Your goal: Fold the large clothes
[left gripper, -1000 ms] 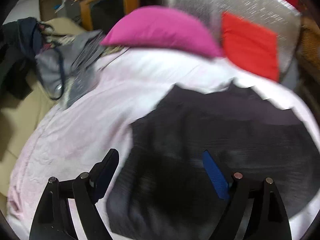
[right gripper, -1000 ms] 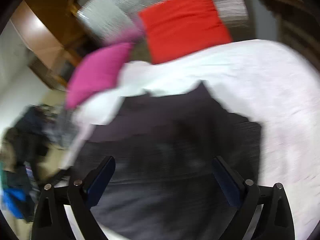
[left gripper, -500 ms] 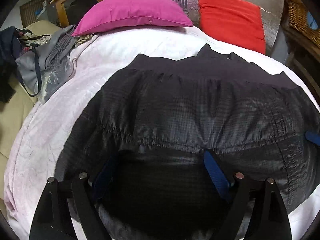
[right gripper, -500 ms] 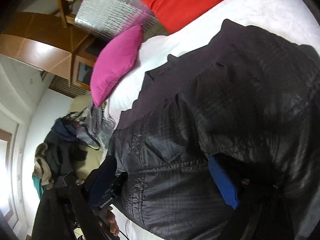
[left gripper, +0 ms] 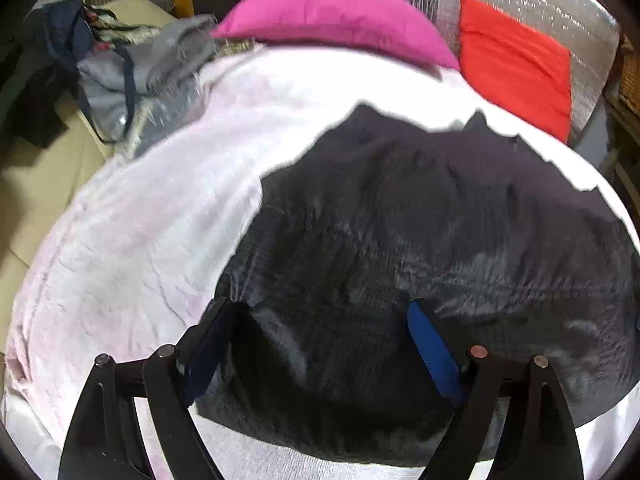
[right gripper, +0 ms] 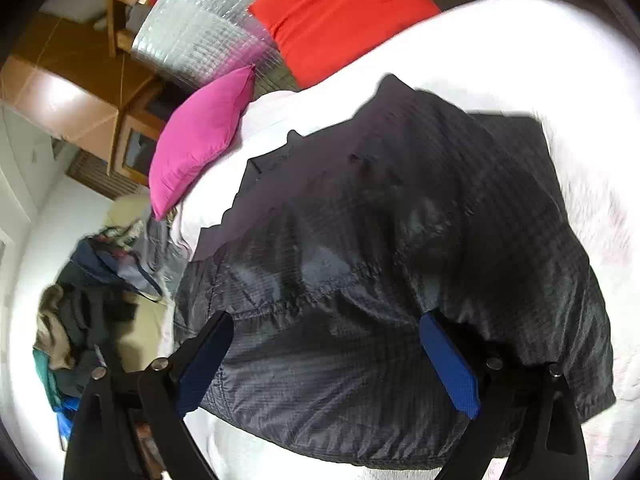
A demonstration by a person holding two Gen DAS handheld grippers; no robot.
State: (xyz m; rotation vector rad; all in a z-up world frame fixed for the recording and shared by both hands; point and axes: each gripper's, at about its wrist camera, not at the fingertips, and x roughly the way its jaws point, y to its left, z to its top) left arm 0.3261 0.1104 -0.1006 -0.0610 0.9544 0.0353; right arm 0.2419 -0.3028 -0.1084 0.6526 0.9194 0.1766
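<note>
A large black quilted jacket (left gripper: 440,220) lies spread on the white bed sheet (left gripper: 160,220), its collar toward the pillows. My left gripper (left gripper: 322,304) hangs over the jacket's near left part, jaws wide open. The fabric bunches between the fingers and over their tips, with no pad pressing on it. In the right wrist view the jacket (right gripper: 400,220) fills the middle. My right gripper (right gripper: 328,316) is open just as wide above its near hem. That hem covers the tips of both blue pads.
A pink pillow (left gripper: 332,12) and a red cushion (left gripper: 516,60) lean against a silver foil panel (right gripper: 200,40) at the bed's head. A pile of grey and dark clothes (left gripper: 132,64) sits off the bed's left side. A wooden cabinet (right gripper: 136,148) stands beyond.
Half a second ago the jacket's near part billowed up close over both pairs of fingers. It has now sunk back flatter onto the sheet. Both grippers came down a little, jaws still wide.
</note>
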